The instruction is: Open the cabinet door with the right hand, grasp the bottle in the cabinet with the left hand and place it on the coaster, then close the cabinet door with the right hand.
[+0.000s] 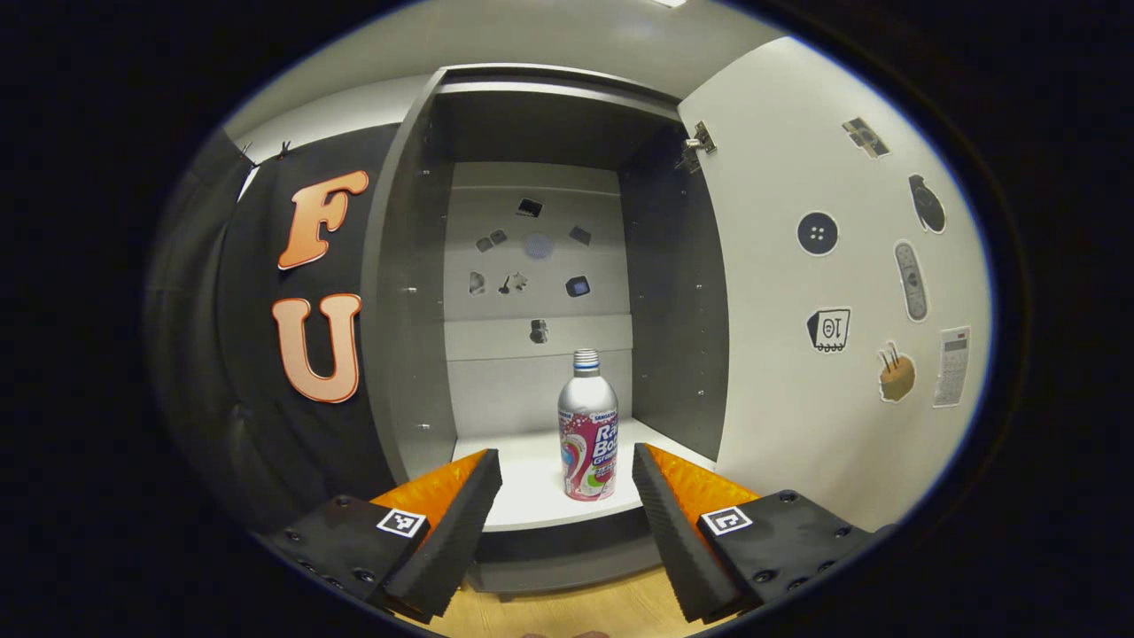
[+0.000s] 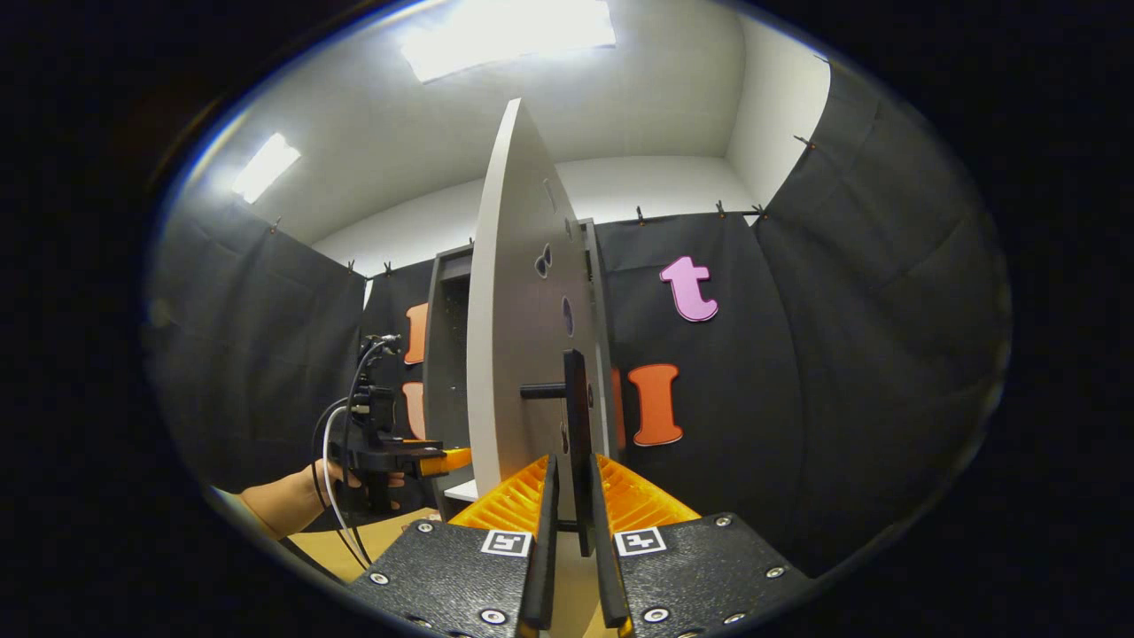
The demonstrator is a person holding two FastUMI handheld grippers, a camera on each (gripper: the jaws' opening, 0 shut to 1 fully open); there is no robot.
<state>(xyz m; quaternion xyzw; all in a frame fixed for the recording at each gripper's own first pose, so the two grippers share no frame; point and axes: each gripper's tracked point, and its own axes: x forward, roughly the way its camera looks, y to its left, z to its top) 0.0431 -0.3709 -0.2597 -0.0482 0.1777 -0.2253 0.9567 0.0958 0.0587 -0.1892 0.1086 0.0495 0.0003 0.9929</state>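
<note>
Door (image 1: 824, 292): swung wide open; seen edge-on in right gripper view.
Right gripper (image 2: 567, 540): clenched on the door's handle (image 2: 574, 416), both fingers pressing the bar. Judged: hold steady so the door doesn't drift into the left arm's path.
Left gripper (image 1: 567, 514): released, jaws spread wide, in front of the cabinet (image 1: 407, 292), not yet inside.
Bottle (image 1: 587, 430): upright on the shelf (image 1: 523, 496) near its front edge, just right of centre between the jaws.
Step in hand: reach in and grasp.
How: go straight and level, nudge slightly right, close on the body below the shoulder; avoid tipping it.
Coaster: whereabouts can't be told.
</note>
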